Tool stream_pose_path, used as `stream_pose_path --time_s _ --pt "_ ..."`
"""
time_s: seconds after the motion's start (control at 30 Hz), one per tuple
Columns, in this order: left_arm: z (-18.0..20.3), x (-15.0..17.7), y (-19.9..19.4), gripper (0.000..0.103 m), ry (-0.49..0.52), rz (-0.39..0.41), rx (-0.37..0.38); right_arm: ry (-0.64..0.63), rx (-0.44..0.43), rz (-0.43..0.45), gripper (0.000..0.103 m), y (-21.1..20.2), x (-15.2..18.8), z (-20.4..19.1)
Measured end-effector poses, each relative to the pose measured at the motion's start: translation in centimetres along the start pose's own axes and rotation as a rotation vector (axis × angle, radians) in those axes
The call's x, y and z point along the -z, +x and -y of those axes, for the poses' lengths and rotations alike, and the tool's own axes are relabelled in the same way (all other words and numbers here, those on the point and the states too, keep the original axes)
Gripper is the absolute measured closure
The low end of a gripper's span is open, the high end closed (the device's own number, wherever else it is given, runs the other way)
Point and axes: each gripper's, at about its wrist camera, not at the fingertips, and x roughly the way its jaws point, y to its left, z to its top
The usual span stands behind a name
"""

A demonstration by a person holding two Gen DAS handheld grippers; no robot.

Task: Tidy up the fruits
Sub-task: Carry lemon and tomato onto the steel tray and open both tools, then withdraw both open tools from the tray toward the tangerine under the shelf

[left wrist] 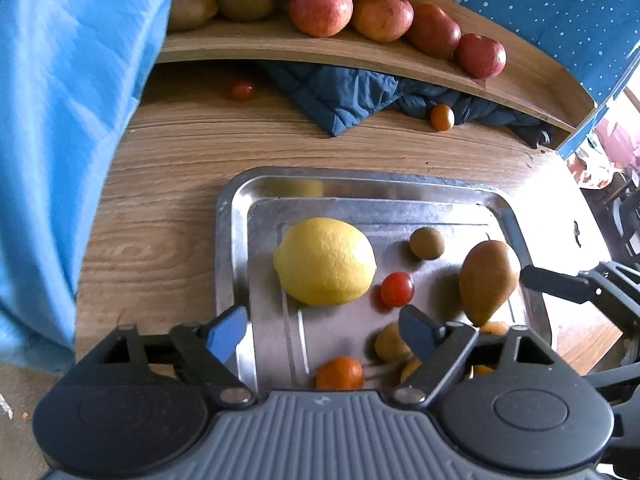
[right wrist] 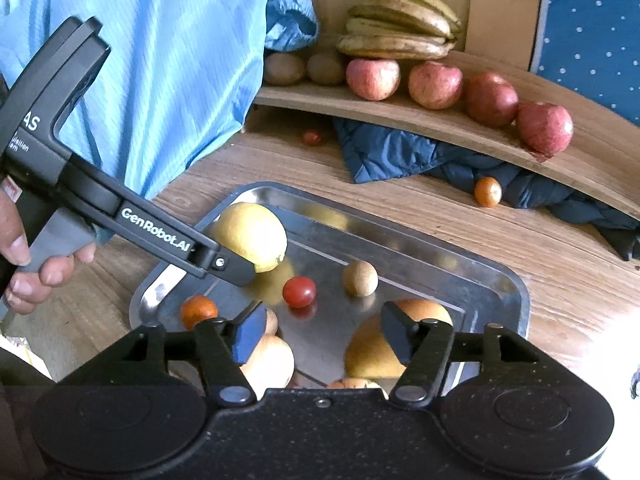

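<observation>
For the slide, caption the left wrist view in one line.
Open left gripper above a steel tray holding a lemon, cherry tomato and small fruits; apples line the shelf behind.

Four apples (right wrist: 373, 79), one lemon (left wrist: 325, 261)

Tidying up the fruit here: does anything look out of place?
Yes. A cherry tomato and a small orange fruit lie loose on the wooden table, beside the crumpled blue cloth, outside the metal tray.
</observation>
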Motion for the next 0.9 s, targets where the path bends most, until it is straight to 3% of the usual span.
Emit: stream_pose_path --time_s 0.23,0.47,0.9 --pt "0.9 2.6 -2.3 0.002 -0.019 0.017 -0.065 0.012 -0.009 0.039 0.019 -2.5 1.5 0.2" --pt "2.1 5.2 -3.8 0.001 -0.035 0.014 -0.119 0.025 -0.023 0.043 0.007 -4.5 3.3 0.7" --pt "5.8 6.9 -5.0 0.001 0.001 0.006 -0.160 0.065 -0.010 0.044 0.001 -7.2 6.4 2.4"
